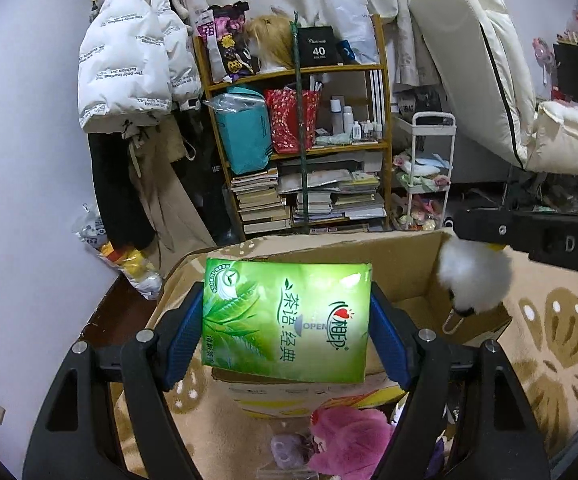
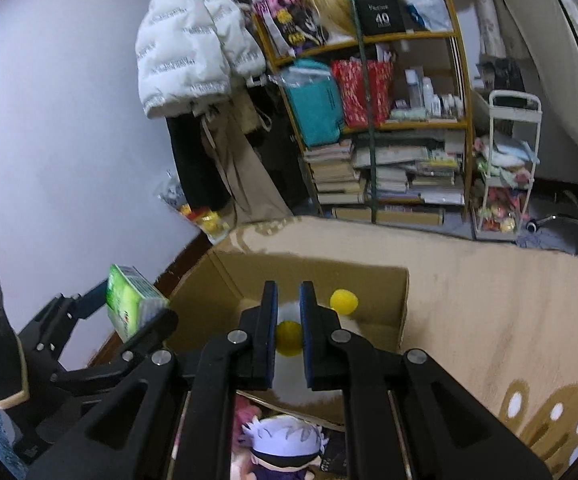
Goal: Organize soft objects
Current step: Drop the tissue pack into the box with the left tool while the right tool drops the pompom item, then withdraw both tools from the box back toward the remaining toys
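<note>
My left gripper is shut on a green tissue pack, held flat above the near edge of an open cardboard box. The right wrist view shows the pack at the box's left side. My right gripper is shut on a white plush toy with yellow feet, hanging over the box interior. In the left wrist view the white plush hangs under the right gripper's black arm at the box's far right corner.
A pink plush and a white-haired doll lie below the grippers on the near side. The box sits on a beige patterned rug. A cluttered wooden bookshelf, a hanging white jacket and a white cart stand behind.
</note>
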Demonstrator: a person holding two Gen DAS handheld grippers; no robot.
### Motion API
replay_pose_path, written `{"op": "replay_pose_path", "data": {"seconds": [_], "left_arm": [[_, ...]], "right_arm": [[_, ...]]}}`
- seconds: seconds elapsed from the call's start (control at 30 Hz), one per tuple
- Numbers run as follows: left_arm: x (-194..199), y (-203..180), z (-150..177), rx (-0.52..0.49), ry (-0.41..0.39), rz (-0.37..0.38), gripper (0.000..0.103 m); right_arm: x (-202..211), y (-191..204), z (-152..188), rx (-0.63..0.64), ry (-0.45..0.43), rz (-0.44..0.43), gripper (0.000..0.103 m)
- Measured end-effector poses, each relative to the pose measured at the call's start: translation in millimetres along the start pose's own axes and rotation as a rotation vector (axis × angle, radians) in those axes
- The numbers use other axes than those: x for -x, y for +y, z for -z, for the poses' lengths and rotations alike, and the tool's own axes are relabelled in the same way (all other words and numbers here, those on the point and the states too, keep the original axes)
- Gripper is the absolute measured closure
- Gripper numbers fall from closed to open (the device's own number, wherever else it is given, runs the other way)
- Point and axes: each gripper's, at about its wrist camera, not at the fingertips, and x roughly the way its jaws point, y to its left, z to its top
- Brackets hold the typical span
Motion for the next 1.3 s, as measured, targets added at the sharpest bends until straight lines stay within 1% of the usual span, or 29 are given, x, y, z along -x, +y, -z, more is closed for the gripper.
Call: {"op": "replay_pose_path", "data": {"seconds": [0.07,0.1,0.13,0.17,0.23,0.43,0.5,0.57,0.63,0.7,0.77,0.83,0.93,1.07,1.17,1.3], "left_arm": [[-4,0,2,0.007,0.013,0.008,0.027],[-5,0,2,0.011,0.015,0.009,0.025],[-6,1,3,0.016,0.021,0.011,0.017],[-6,1,4,0.021,0.019,0.011,0.012],[-5,1,5,0.02,0.01,0.008,0.011],[-1,3,9,0.015,0.036,-0.018,0.011],[2,4,11,0.014,0.042,-0.033,0.008],[6,6,13,0.019,0.047,-0.044,0.005],[12,7,15,0.02,0.051,-0.045,0.005],[19,6,16,0.015,0.052,-0.05,0.004],[26,6,17,0.005,0.049,-0.063,0.004],[33,5,19,-0.001,0.049,-0.073,0.004],[48,5,24,-0.003,0.047,-0.091,0.004],[66,4,29,-0.001,0.039,-0.087,0.003],[75,3,30,0.001,0.035,-0.095,0.003],[85,5,33,0.018,0.034,-0.093,0.003]], "right_arm": [[-4,-3,3,-0.002,0.011,0.003,0.091],[-4,-3,5,-0.006,0.016,-0.001,0.091],[-6,-5,7,-0.011,0.026,-0.005,0.091],[-7,-5,8,-0.012,0.033,-0.005,0.089],[-9,-6,12,-0.012,0.047,0.001,0.088],[-9,-8,18,-0.019,0.062,0.018,0.087],[-7,-7,19,-0.019,0.062,0.019,0.079],[-6,-7,18,-0.026,0.055,0.025,0.053],[3,-6,20,-0.038,0.038,0.039,0.043],[9,-6,21,-0.046,0.038,0.038,0.037],[17,-5,23,-0.05,0.04,0.042,0.026],[26,-2,24,-0.043,0.029,0.047,0.02],[41,3,27,-0.034,0.015,0.059,0.008],[58,7,30,-0.04,0.001,0.063,0.0],[72,10,37,-0.037,-0.017,0.074,0.0],[86,8,43,-0.044,-0.016,0.093,0.0]]}}
